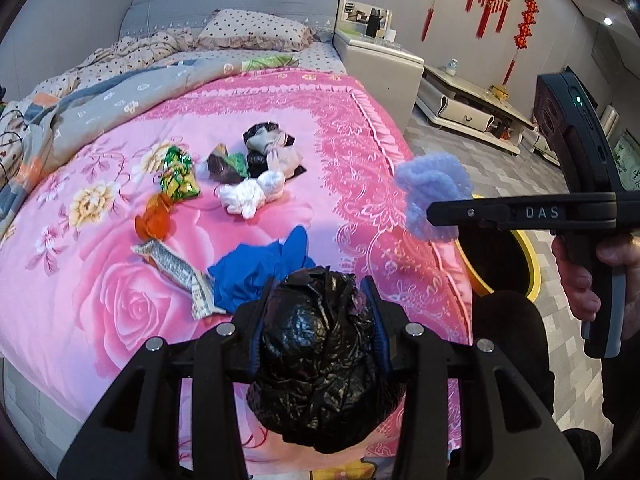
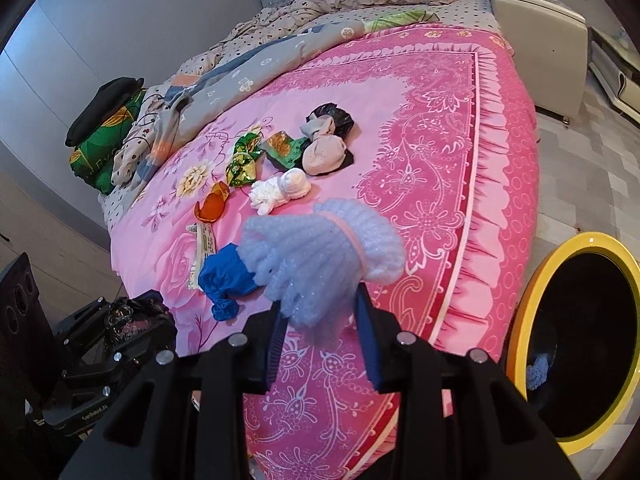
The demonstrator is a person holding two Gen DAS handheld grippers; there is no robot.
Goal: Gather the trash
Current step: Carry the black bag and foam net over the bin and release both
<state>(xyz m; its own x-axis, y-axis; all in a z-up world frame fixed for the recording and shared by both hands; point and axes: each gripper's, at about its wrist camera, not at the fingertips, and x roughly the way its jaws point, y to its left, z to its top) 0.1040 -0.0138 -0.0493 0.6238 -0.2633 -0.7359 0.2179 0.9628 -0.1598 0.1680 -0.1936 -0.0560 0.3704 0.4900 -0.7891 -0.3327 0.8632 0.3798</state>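
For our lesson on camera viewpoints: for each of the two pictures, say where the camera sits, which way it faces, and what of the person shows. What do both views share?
Left wrist: sits on the left gripper, facing down over the pink floral bedspread toward the headboard; its fingers clamp a crumpled black plastic bag; a hand carries the right gripper.
Right wrist: sits on the right gripper, fingers gripping a pale blue foam bundle; the left gripper shows lower left.
Shared: bedspread, scattered trash, crumpled blue glove, yellow-rimmed bin.
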